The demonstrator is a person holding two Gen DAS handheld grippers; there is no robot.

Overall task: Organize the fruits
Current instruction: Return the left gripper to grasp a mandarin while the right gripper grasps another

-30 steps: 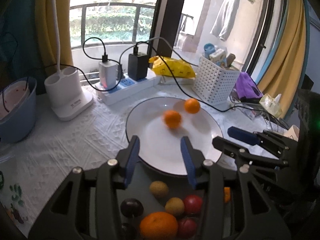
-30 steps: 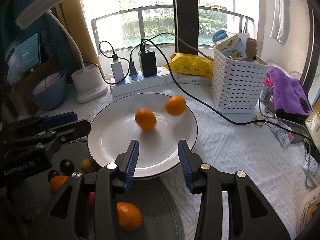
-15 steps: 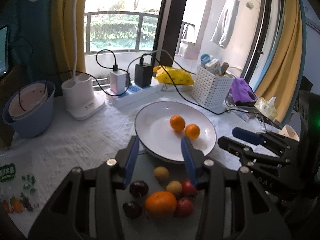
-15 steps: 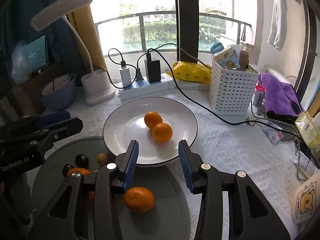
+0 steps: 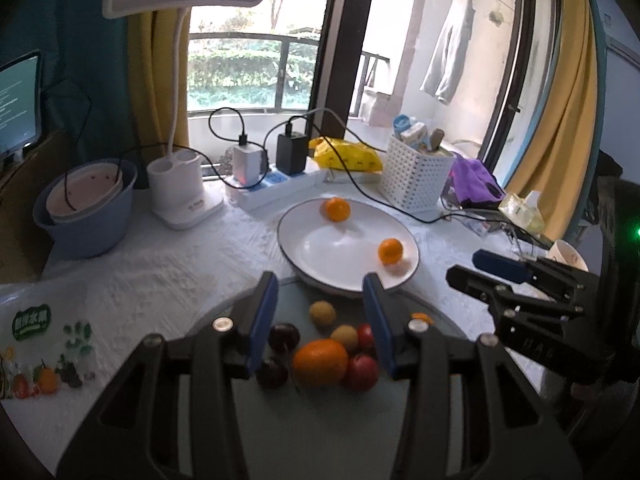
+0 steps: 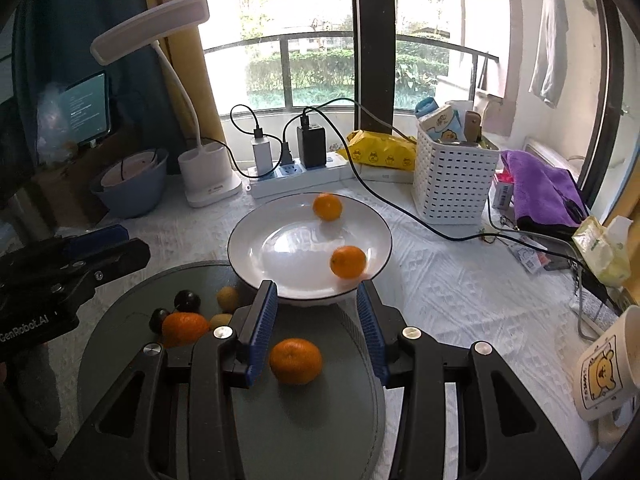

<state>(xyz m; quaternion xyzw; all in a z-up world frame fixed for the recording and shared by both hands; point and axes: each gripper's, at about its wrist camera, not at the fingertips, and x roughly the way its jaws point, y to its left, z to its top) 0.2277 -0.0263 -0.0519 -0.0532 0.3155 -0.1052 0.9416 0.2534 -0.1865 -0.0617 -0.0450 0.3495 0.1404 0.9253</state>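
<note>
On the worktop, centre: round white ceramic plate with a dark rim (image 6: 256, 216), its near edge resting over the far edge of a round grey-green tray (image 6: 120, 300).
Plate contents: two small round oranges, one at the far rim (image 6: 327, 206), one toward the near right (image 6: 348, 261); they lie apart from each other.
Tray contents, left cluster: larger orange citrus fruit (image 5: 320, 362), two dark round plums (image 5: 283, 337), two small yellow-brown fruits (image 5: 322, 313) and two red ones (image 5: 362, 372), bunched close together.
Tray contents, right: another large orange citrus (image 6: 295, 361), alone, well apart from the cluster.
Left gripper (image 5: 320, 330): blue-padded jaws moderately parted, nothing between the pads; it hangs above the cluster.
Right gripper (image 6: 316, 326): jaws moderately parted and empty, above the lone citrus at the near edge of the plate.
Progress: judging by the layout, sorting is at an early stage; only the two small oranges are on the plate.
Left to do: most fruit sits unsorted on the tray; which kinds belong on the plate cannot be told.
Surroundings: white perforated plastic basket (image 6: 452, 184) to the far right, white desk lamp (image 6: 204, 176) to the far left.
</note>
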